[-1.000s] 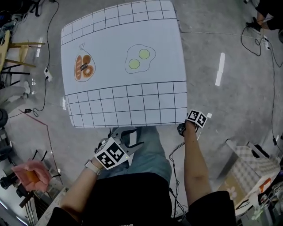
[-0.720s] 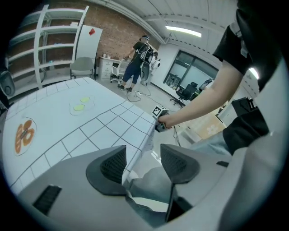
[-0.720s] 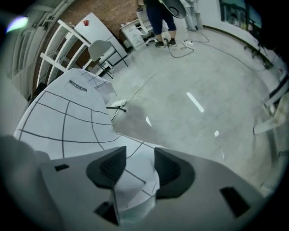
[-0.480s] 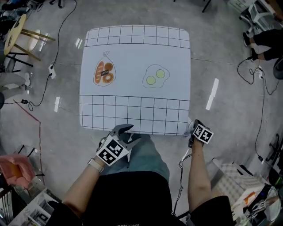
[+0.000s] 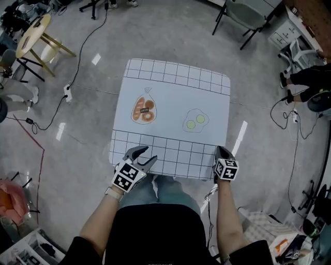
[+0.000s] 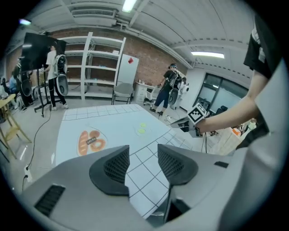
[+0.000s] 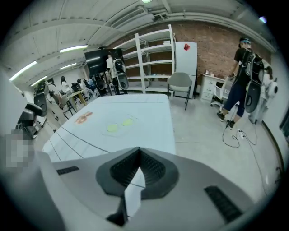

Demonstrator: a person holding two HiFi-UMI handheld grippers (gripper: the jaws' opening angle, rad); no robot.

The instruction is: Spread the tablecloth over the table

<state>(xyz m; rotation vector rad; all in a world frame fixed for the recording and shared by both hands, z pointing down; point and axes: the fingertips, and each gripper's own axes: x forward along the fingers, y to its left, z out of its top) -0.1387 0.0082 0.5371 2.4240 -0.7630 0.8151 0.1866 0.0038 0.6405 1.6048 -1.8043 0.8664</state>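
Observation:
A white tablecloth (image 5: 170, 103) with grid bands, a bread bag picture and a fried-egg picture lies flat over the table, its near edge hanging down. My left gripper (image 5: 145, 155) hovers over the near left corner. Its jaws have just been closing a little but still stand apart, and the cloth (image 6: 113, 124) shows below the left gripper (image 6: 143, 155) untouched. My right gripper (image 5: 221, 151) is above the near right corner and has just closed. In the right gripper view the right gripper (image 7: 138, 153) has its pads together, with a sliver of cloth (image 7: 131, 113) showing in the gap behind them.
Cables (image 5: 51, 108) trail over the grey floor. A wooden stool (image 5: 36, 39) stands far left, a chair (image 5: 243, 15) behind the table, and boxes (image 5: 269, 227) at my lower right. A seated person (image 5: 310, 83) is at the right. White shelves (image 6: 99, 67) line the brick wall.
The head view has pulled up and back, so the table looks smaller. Both grippers rose from below the near edge to the corners. The right gripper rolled and shut.

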